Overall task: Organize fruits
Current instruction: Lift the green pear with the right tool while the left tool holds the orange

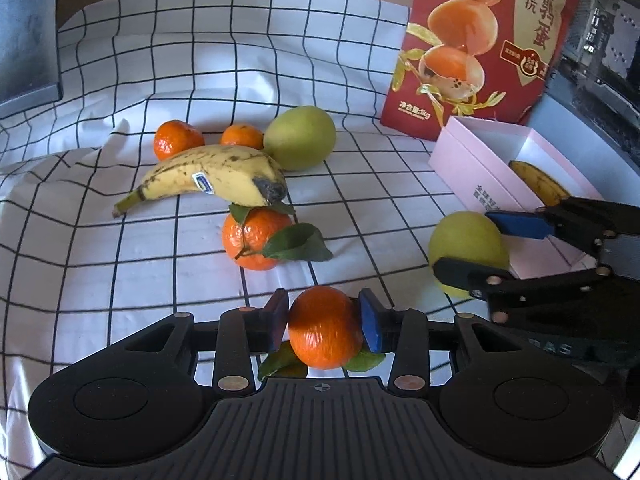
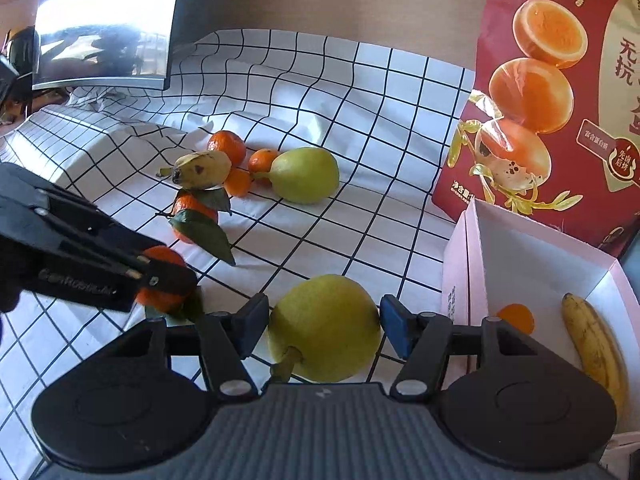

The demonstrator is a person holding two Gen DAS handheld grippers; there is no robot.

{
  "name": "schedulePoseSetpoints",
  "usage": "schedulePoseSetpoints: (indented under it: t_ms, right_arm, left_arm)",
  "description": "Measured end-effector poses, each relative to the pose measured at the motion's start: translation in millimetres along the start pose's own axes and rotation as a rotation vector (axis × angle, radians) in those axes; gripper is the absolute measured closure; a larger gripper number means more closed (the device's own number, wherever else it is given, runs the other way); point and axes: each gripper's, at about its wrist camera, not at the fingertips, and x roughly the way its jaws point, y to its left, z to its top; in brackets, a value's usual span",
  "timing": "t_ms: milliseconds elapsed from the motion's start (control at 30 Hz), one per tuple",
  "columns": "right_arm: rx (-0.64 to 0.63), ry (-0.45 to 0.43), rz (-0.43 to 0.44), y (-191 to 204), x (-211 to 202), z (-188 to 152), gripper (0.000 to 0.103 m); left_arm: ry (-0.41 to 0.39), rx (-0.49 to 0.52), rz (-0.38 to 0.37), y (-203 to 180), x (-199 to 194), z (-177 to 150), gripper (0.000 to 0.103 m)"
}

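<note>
My left gripper (image 1: pixel 323 320) is shut on a leafy tangerine (image 1: pixel 325 328), low over the checked cloth (image 1: pixel 120 272). My right gripper (image 2: pixel 323 326) is shut on a yellow-green pear (image 2: pixel 325 328), just left of the pink box (image 2: pixel 520 248); it also shows in the left wrist view (image 1: pixel 468 252). The box holds a banana (image 2: pixel 596 344) and an orange fruit (image 2: pixel 516 317). On the cloth lie a spotted banana (image 1: pixel 212 178), a second pear (image 1: pixel 300 138), a leafy tangerine (image 1: pixel 256 238) and two small tangerines (image 1: pixel 176 139) (image 1: pixel 242 136).
A tall red egg package (image 1: pixel 480 40) stands behind the pink box. A dark monitor (image 2: pixel 104 24) stands at the back left. The cloth is rumpled into folds at the back and left. Dark equipment (image 1: pixel 600 40) sits at the far right.
</note>
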Motion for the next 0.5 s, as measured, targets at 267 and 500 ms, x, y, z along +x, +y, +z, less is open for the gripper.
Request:
schedulePoseSetpoints:
  t_ms: [267, 500]
  right_arm:
    - [0.017, 0.015, 0.023, 5.1, 10.1, -4.9, 0.037]
    - [0.001, -0.034, 0.039, 13.3, -1.9, -6.2, 0.037]
  left_arm:
    - [0.006, -0.06, -0.02, 8.8, -19.1, -11.8, 0.06]
    - [0.003, -0.085, -0.028, 11.1, -22.9, -16.4, 0.06]
